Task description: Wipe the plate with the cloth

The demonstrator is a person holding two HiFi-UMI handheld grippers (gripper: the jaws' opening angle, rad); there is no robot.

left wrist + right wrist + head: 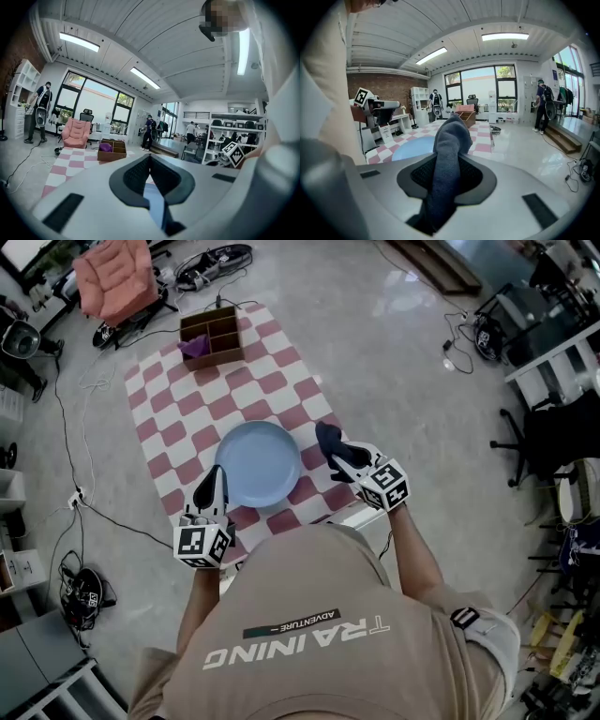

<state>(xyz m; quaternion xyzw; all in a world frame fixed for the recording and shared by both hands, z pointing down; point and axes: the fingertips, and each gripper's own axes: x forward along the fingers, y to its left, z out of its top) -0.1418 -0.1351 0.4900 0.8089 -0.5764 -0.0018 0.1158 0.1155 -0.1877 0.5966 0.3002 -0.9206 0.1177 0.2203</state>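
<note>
Beige shirt (319, 634) on the one person fills the foreground, with two grippers held out ahead of it. Of these, the left gripper (217, 476) has its jaws closed on the near-left rim of the single pale blue plate (258, 463), which sits on one pink-checked table cover (178, 427). Meanwhile the right gripper (339, 457) pinches the only cloth (328, 439) (dark grey, bunched) just beside the plate's right rim. At the far end, one wooden box (211, 334) holds one purple item (197, 346).

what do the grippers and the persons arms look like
Both the left gripper and the right gripper have pale grey bodies, black textured jaw pads and a white cube with black square markers. The person wears a beige short-sleeved T-shirt.
</note>
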